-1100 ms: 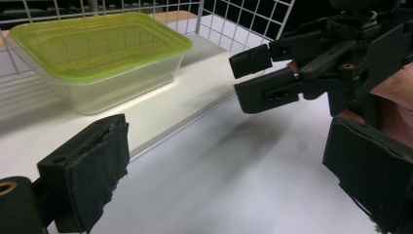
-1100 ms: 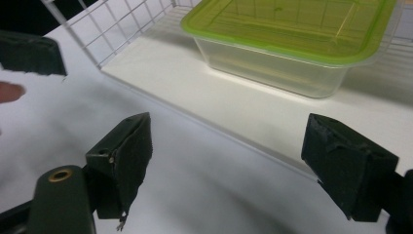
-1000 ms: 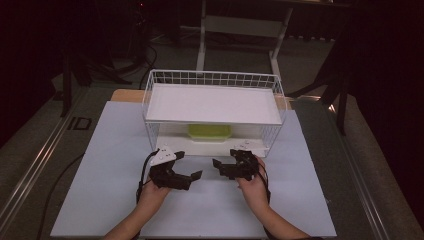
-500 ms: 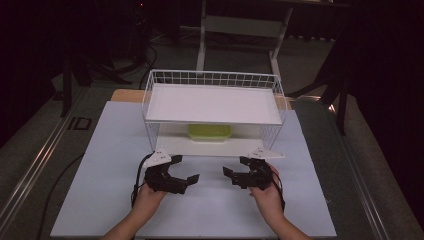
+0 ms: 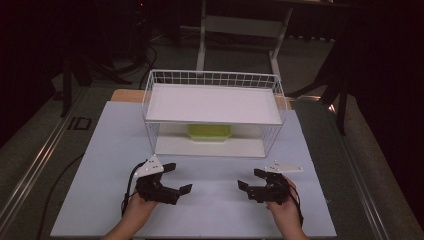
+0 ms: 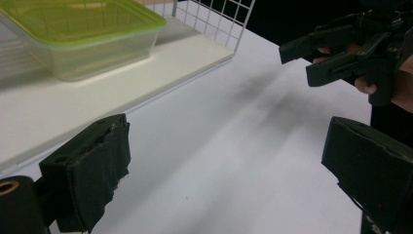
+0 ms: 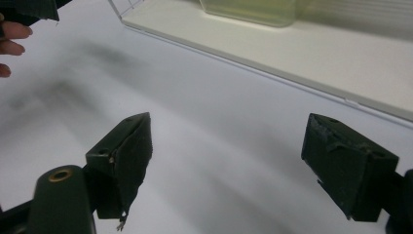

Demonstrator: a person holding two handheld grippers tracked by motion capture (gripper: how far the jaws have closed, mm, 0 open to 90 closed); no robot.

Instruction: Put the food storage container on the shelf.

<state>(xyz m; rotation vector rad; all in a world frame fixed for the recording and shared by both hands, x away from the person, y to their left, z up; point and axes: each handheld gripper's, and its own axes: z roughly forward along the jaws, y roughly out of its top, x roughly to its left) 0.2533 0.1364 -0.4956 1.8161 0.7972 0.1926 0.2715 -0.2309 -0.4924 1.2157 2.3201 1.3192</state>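
Both tongs, left [image 5: 176, 178] and right [image 5: 249, 180], gape near the lidded container [image 5: 209, 132], apart.

"ID" on the floor mat [image 5: 80, 123]

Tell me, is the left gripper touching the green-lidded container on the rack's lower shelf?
Apart. In the high view the left gripper hovers over the white mat, well short of the container; the left gripper view shows bare shelf between its open jaws and the container.
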